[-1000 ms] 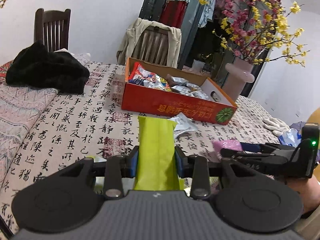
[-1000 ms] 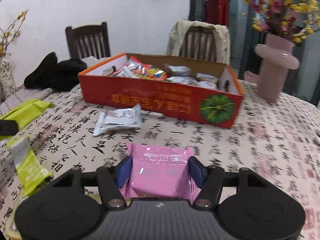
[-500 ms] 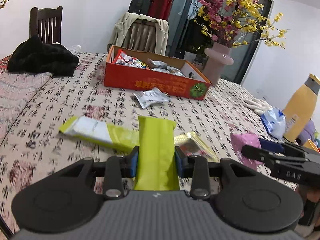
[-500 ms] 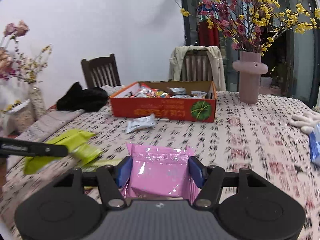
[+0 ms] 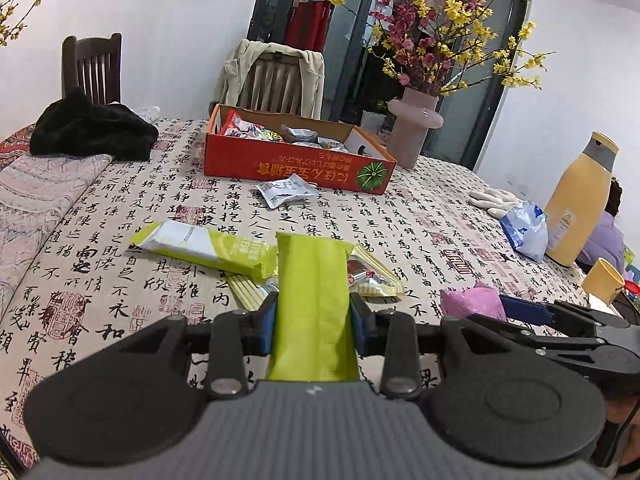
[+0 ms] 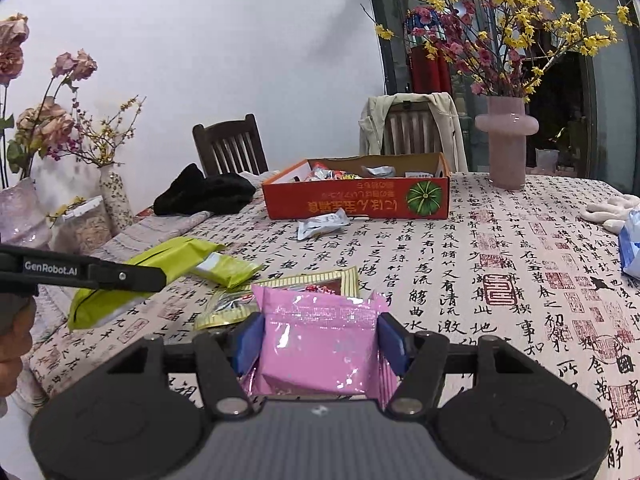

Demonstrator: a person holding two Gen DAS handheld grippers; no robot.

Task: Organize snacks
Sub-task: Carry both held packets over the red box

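Snacks lie scattered over a worktop [image 5: 100,216] covered in a cloth printed with black calligraphy. Left claw [image 5: 314,324] is clenched on a plain lime-green foil snack packet [image 5: 312,300], its blue pads pressing both long edges so the packet stands out forward above the cloth. Right claw [image 6: 318,340] is clamped on a glossy pink foil pouch [image 6: 320,344], held the same way between its blue pads.

Towards the far edge of the worktop sits an open red cardboard box [image 5: 288,166] with a green pumpkin picture on its near wall, holding several wrapped snacks. Just in front of that wall lies a small silver-white sachet [image 5: 286,194]. Nearer, a lime-green and white long packet [image 5: 204,248] rests flat on the cloth, touching a yellow-striped clear bag [image 5: 368,280] of sweets beside it.

A black fuzzy garment [image 5: 90,130] is heaped at the far left corner. A pale pink vase [image 5: 414,132] of red and yellow blossoms stands just right of the box, and a yellow bottle with a grey cap [image 5: 580,200] is near the right edge.
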